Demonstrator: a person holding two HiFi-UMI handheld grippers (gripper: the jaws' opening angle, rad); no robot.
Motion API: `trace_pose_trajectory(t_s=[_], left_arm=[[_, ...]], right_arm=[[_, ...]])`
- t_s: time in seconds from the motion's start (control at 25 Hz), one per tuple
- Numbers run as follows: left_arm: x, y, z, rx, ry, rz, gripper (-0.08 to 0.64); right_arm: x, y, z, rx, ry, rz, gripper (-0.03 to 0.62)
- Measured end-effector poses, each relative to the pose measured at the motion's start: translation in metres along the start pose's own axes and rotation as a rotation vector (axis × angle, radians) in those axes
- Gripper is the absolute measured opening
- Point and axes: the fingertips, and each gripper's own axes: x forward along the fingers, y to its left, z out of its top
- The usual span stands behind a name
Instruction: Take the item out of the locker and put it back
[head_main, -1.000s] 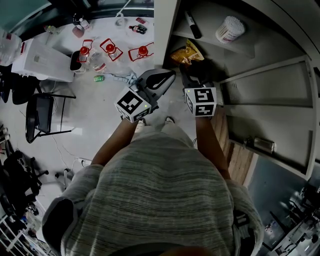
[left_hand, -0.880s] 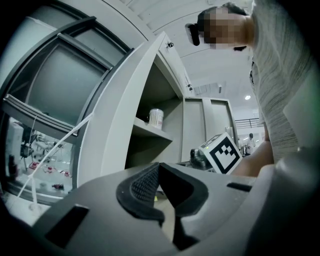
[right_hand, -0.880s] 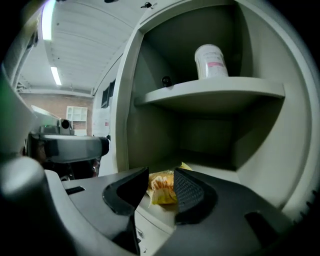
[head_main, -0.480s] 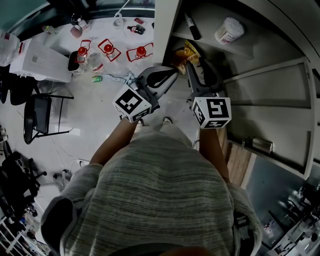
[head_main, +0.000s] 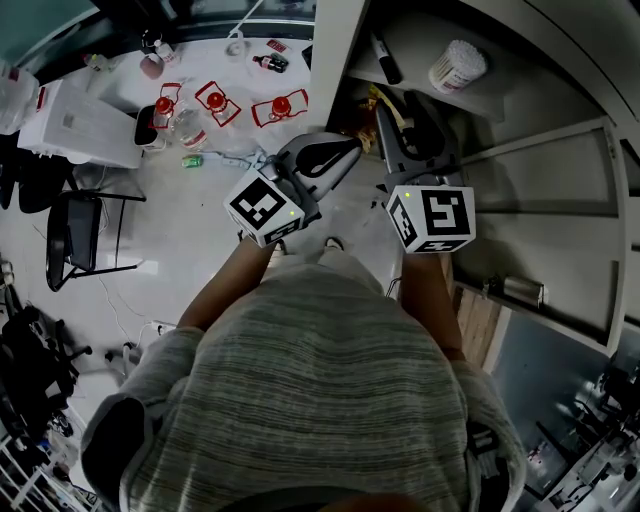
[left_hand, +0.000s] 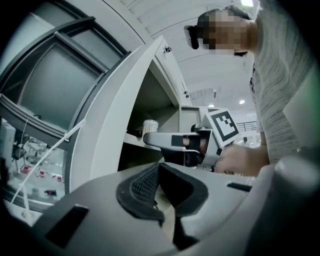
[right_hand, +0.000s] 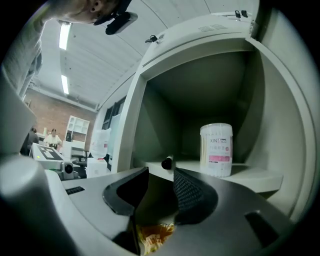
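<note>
Three things inside the open locker, none taken out yet; by judgement only the beginning, with taking out and putting back both left to do. Right gripper level before the upper shelf, tongs spread, nothing between the pads. Left gripper outside, near the locker edge, tongs pressed together, empty. Cotton-swab jar upright on the upper shelf; yellow snack bag on the shelf below; black marker lying apart from the jar, perhaps the item aimed at.
</note>
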Motion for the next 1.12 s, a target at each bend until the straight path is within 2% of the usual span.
trace_pose_trajectory(t_s=[0.4,0.64,0.76,0.96,1.12], left_arm=[[0.001,0.001,-0.001,-0.010,0.005,-0.009,0.006],[0.002,0.001,-0.004,-0.014,0.010,-0.007,0.006],[0.002,0.002,-0.003,-0.016,0.005,-0.006,0.006],[0.002,0.002,-0.002,-0.015,0.004,-0.003,0.006],[0.002,0.001,-0.002,-0.009,0.009,-0.006,0.006]], right_arm=[[0.015,-0.001,0.016,-0.122,0.007,-0.044,0.149],[0.026,-0.005,0.009,-0.240,0.096,-0.076,0.144],[0.025,-0.011,0.011,-0.242,0.101,-0.093,0.081],[0.024,-0.013,0.011,-0.228,0.086,-0.085,0.077],[0.019,-0.012,0.016,-0.194,0.031,-0.084,0.077]])
